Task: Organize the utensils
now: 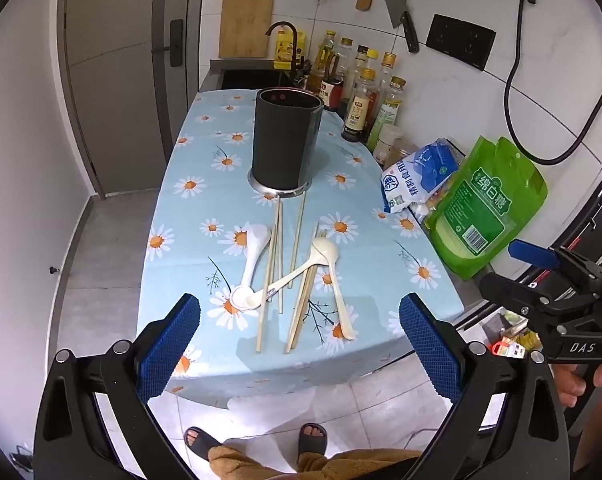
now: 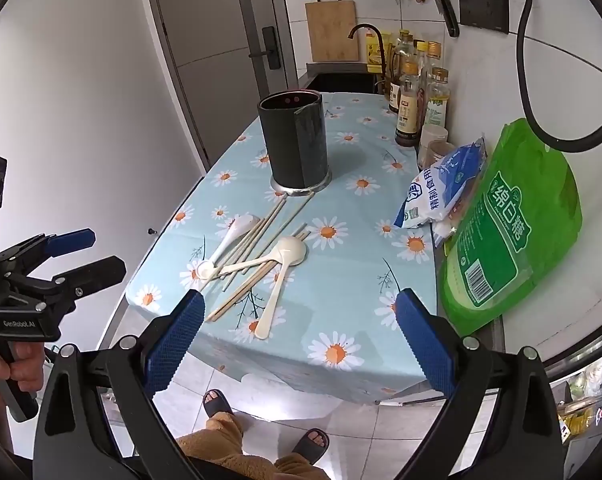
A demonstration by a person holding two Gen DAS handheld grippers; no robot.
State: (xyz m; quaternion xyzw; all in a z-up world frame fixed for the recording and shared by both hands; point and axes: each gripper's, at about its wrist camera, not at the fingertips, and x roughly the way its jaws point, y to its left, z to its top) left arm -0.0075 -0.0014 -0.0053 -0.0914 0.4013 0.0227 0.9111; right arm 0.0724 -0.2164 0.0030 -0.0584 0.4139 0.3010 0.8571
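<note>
Left view: your left hand-held gripper (image 1: 299, 344) hangs wide open and empty off the table (image 1: 373, 280) edge. Spoons (image 1: 253, 256) and chopsticks (image 1: 277, 252) lie crossed before the holder (image 1: 285, 140).

Right view: your right hand-held gripper (image 2: 299, 340) gapes empty too. Pinch one chopstick and the overlapping spoons (image 2: 277, 280) may skid off the edge.

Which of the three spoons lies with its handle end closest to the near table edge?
The cream spoon on the right of the pile: its handle runs toward the near edge, past the chopsticks. The other two spoons lie farther back, left of it.
</note>
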